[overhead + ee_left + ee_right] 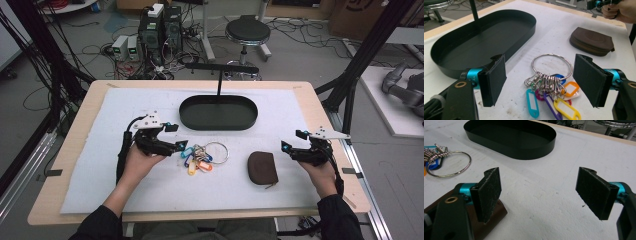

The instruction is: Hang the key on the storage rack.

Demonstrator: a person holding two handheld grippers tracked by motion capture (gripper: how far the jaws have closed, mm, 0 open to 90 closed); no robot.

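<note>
A large metal key ring with several coloured key tags lies on the white mat, in front of a black oval tray. A brown zip pouch lies to the ring's right. My left gripper is open just left of the tags; in the left gripper view its jaws stand wide on either side of the key ring and tags. My right gripper is open to the right of the pouch. The pouch sits beneath its left jaw, with bare mat between the jaws.
The mat covers a wooden table. A black post with a crossbar rises behind the tray. Beyond the table stand a stool, computers and cables on the floor. Black frame legs flank the table.
</note>
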